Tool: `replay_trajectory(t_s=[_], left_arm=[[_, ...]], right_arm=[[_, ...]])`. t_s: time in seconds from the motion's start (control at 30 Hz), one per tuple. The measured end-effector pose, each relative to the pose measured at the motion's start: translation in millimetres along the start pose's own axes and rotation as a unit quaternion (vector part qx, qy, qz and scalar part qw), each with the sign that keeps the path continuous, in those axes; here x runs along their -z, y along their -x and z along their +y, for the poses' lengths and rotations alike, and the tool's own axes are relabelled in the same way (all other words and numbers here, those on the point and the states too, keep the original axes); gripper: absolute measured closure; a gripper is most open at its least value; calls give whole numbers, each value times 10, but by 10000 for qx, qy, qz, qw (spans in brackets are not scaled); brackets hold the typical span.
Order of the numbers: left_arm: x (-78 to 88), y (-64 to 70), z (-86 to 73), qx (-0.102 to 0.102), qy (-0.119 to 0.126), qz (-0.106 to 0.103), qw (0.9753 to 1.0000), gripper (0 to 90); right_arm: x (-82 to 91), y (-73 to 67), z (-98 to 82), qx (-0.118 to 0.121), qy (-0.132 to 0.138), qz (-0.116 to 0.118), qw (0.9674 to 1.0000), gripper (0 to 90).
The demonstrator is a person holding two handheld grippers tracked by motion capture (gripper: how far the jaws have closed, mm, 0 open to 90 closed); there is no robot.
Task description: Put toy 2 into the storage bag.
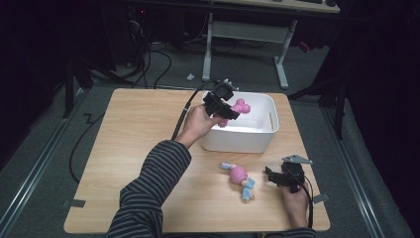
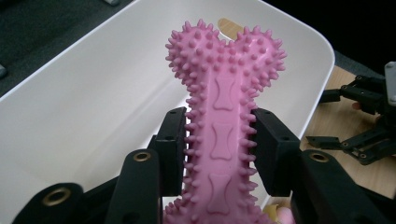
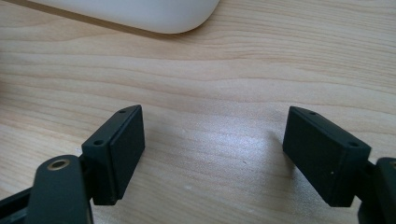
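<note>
A pink spiky bone-shaped toy [image 2: 225,112] is clamped at its shaft by my left gripper [image 2: 219,144], whose pads press both sides. In the high view that left gripper [image 1: 225,110] holds the pink bone toy [image 1: 238,109] over the white bin [image 1: 267,133], just past its left rim. A small doll-like toy [image 1: 239,177] in pink and light blue lies on the table in front of the bin. My right gripper [image 1: 275,177] rests low on the table right of that toy, open with bare wood between its pads [image 3: 119,149].
The wooden table [image 1: 138,148] has free room on its left half. The bin's inside [image 2: 93,107] looks bare below the bone. A curved corner of the bin [image 3: 154,14] sits beyond my right gripper. The other gripper [image 2: 369,116] shows beyond the bin's rim.
</note>
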State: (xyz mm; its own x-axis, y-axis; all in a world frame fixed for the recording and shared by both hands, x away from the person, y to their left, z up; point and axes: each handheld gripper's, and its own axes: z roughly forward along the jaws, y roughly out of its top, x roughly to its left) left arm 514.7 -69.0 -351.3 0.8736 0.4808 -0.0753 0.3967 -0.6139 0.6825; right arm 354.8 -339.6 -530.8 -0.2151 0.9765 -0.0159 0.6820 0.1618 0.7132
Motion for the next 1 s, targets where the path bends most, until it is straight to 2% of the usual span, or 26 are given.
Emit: replay_trajectory(t_s=[0.13, 0.2, 0.37, 0.5, 0.57, 0.77, 1.0], left_arm=[[-96, -17, 17, 49, -35, 2, 10000, 580], [-149, -17, 35, 92, -17, 91, 9999, 580], [-240, 3, 38, 8, -129, 147, 9998, 580], [-284, 3, 30, 64, -141, 66, 9999, 579], [-293, 10, 33, 10, -170, 124, 9998, 579], [-341, 16, 9, -2, -196, 104, 9998, 580], [-411, 0, -37, 74, -248, 146, 9996, 577]], right_arm=[[0, 1, 0, 10, 1, 4, 10000, 211], [0, 1, 0, 6, 2, -1, 10000, 210], [0, 2, 0, 13, 2, 4, 10000, 211], [-2, 3, 1, 33, 10, 15, 10000, 211], [-2, 2, 1, 28, 10, 12, 10000, 210], [0, 3, 2, 32, -4, 19, 10000, 210], [0, 3, 1, 35, -3, 17, 10000, 211]])
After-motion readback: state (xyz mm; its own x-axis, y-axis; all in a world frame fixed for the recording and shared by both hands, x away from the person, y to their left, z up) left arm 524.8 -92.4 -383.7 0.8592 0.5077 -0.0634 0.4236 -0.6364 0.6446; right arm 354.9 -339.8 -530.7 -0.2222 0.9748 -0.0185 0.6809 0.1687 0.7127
